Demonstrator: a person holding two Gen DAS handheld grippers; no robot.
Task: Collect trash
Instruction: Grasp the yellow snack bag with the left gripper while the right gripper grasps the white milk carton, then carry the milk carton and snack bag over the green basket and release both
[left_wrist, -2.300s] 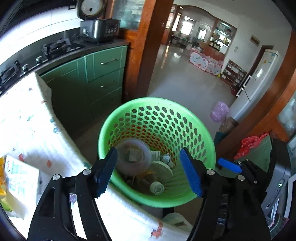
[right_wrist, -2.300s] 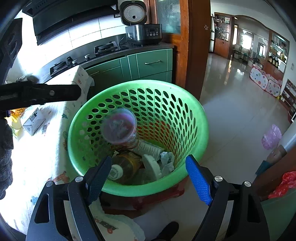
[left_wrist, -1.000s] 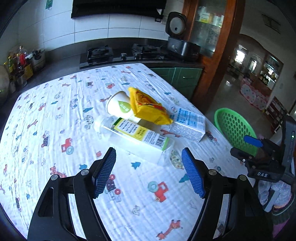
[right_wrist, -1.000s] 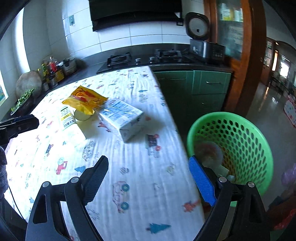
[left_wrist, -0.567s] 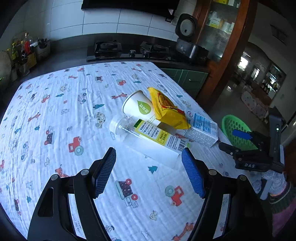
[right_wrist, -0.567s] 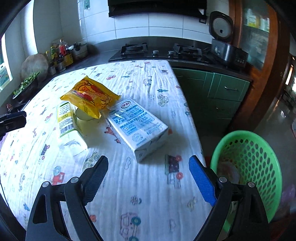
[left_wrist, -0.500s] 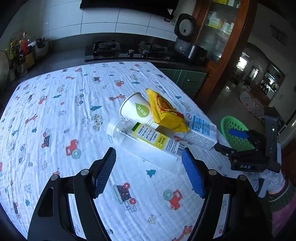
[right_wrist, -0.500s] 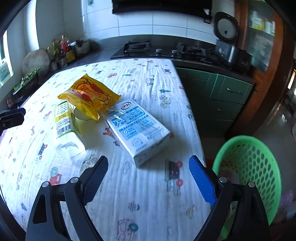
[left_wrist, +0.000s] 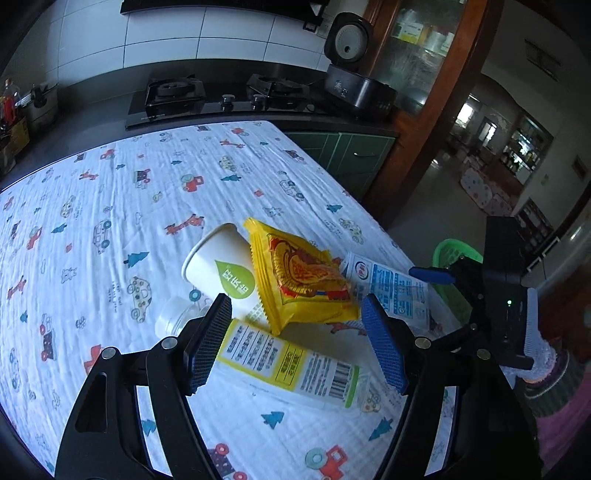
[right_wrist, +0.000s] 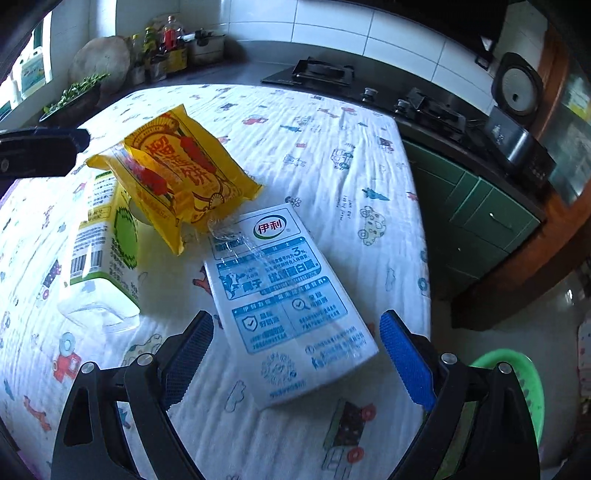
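Trash lies in a heap on the cartoon-print tablecloth (left_wrist: 147, 184). My left gripper (left_wrist: 295, 343) is open just above a clear bottle with a yellow-green label (left_wrist: 288, 365), which lies on its side. Behind the bottle are a white paper cup (left_wrist: 221, 273), a yellow snack bag (left_wrist: 299, 280) and a blue-and-white milk carton (left_wrist: 391, 288). My right gripper (right_wrist: 295, 356) is open over the near end of that milk carton (right_wrist: 280, 295), its pads clear of both sides. The snack bag (right_wrist: 177, 170) and bottle (right_wrist: 99, 251) lie to the carton's left.
A green perforated basket (right_wrist: 517, 387) stands on the floor past the table's right edge, also the basket (left_wrist: 454, 258) behind one blue finger (left_wrist: 430, 275) of the right gripper. A hob (left_wrist: 173, 96), rice cooker (left_wrist: 351, 85) and green cabinets (right_wrist: 491, 218) line the far counter.
Both grippers have left the basket and closed in on the heap. The left has come low over the bottle. The right has rolled and dropped over the milk carton.
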